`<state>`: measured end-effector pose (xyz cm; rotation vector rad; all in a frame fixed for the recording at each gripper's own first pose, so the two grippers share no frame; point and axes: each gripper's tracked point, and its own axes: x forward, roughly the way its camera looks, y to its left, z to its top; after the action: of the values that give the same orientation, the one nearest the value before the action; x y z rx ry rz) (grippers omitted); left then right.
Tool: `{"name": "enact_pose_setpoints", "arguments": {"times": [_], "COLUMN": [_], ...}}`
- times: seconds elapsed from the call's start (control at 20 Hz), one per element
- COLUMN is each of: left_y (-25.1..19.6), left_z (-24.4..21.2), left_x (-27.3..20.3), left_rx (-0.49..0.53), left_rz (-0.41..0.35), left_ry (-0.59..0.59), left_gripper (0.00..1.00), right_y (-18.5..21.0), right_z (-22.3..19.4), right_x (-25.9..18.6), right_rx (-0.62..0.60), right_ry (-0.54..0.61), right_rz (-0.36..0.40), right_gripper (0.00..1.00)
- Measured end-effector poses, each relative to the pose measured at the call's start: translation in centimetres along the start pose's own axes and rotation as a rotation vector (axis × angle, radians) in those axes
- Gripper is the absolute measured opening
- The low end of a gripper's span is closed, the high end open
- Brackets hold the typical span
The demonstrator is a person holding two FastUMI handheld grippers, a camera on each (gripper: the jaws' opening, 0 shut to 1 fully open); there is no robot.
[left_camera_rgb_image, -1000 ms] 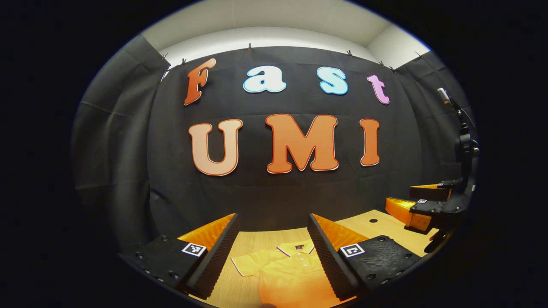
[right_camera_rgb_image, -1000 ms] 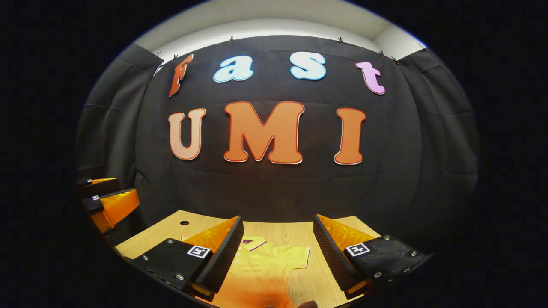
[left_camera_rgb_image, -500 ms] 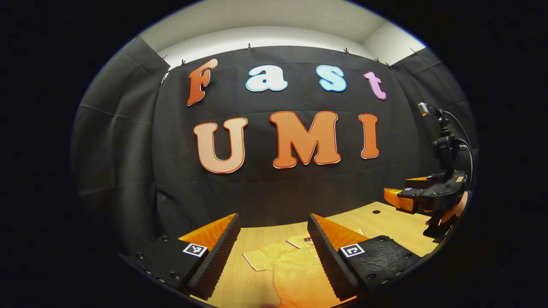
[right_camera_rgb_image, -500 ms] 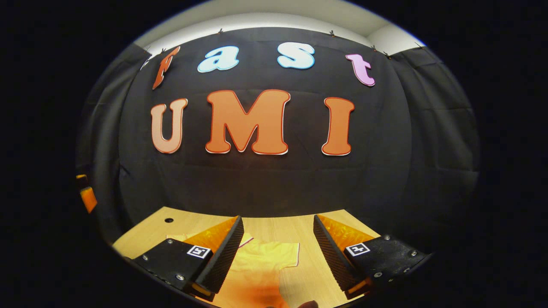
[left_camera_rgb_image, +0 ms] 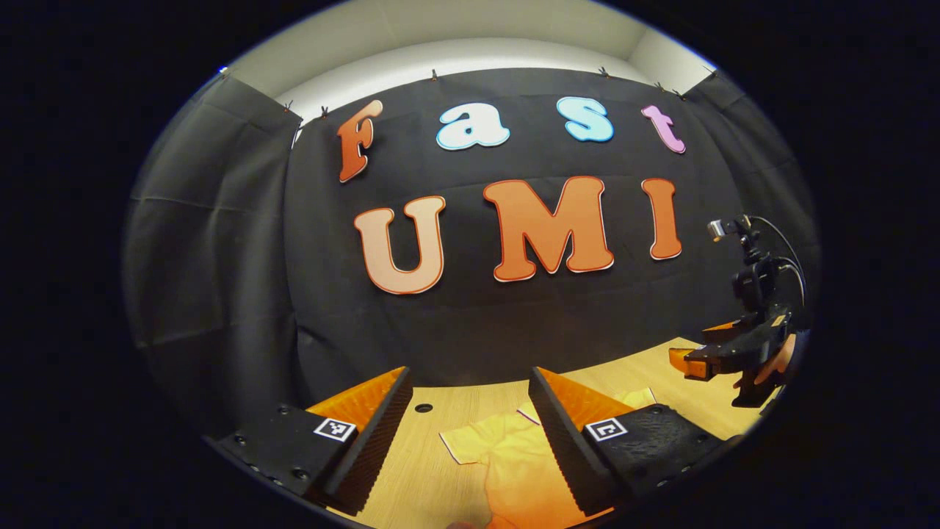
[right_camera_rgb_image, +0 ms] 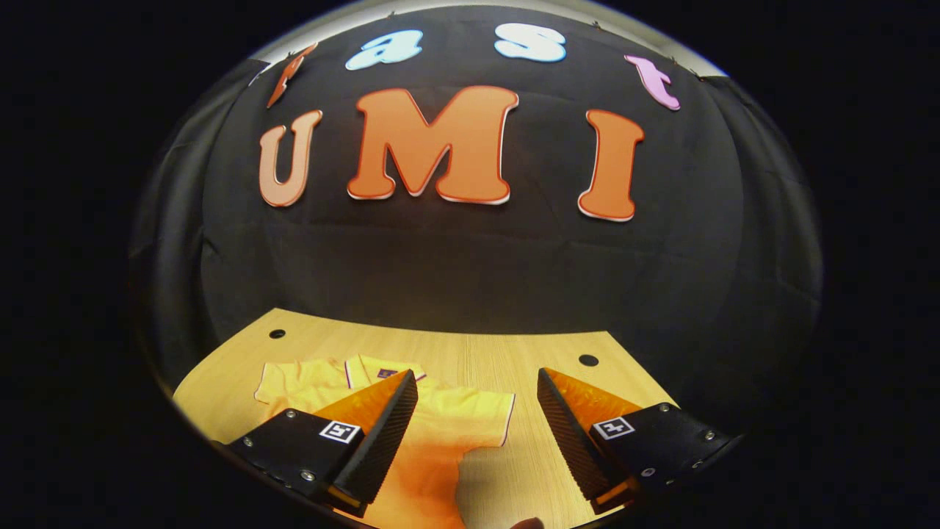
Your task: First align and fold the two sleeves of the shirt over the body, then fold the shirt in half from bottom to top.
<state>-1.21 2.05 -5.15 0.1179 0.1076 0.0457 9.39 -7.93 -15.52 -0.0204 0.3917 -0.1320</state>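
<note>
Shirt (right_camera_rgb_image: 440, 422) lies flat on worktop (right_camera_rgb_image: 477, 353), collar toward booth wall, both short sleeves spread outward, unfolded. Left gripper (left_camera_rgb_image: 466, 433) above its sleeve (left_camera_rgb_image: 470, 444), jaws spread, holding nothing. Right gripper (right_camera_rgb_image: 477, 430) over opposite sleeve (right_camera_rgb_image: 481, 415), jaws spread, empty. Judgement: fabric light, soft, limp; will sag and crease. Best hold: trimmed sleeve hem, pinched at edge. Shirt hem cut off at lower edge of both views; body partly hidden behind fingers.
</note>
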Motion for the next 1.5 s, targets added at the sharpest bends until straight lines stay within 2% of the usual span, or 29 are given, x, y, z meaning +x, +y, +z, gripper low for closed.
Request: {"name": "enact_pose_setpoints", "arguments": {"times": [0.2, 0.4, 0.75, 1.15, 1.35, 1.5], "left_y": [-0.4, -0.8, -1.8, -1.0, -0.2, 0.0], "left_z": [-0.9, -2.7, -5.4, -8.1, -9.4, -10.4], "left_x": [0.6, 1.2, 1.2, 1.2, 1.0, 0.9], "left_rx": [-0.001, -0.016, -0.018, -0.017, -0.029, -0.043], "left_rz": [0.04, 0.081, 0.121, 0.184, 0.216, 0.234], "left_ry": [0.046, 0.107, 0.209, 0.306, 0.347, 0.376], "left_gripper": [0.97, 0.98, 0.98, 0.98, 0.98, 0.98], "right_y": [-1.2, -2.0, -3.0, -2.3, -2.9, -2.4], "right_z": [-3.6, -7.5, -12.0, -16.1, -17.6, -18.7], "right_x": [3.8, 6.8, 11.5, 16.2, 17.8, 18.5], "right_rx": [0.051, 0.04, 0.066, 0.162, 0.106, 0.096], "right_ry": [0.164, 0.336, 0.557, 0.779, 0.854, 0.905], "right_rz": [0.027, 0.069, 0.077, 0.085, 0.06, 0.072], "right_gripper": [0.99, 0.98, 0.95, 0.94, 0.84, 0.83]}}
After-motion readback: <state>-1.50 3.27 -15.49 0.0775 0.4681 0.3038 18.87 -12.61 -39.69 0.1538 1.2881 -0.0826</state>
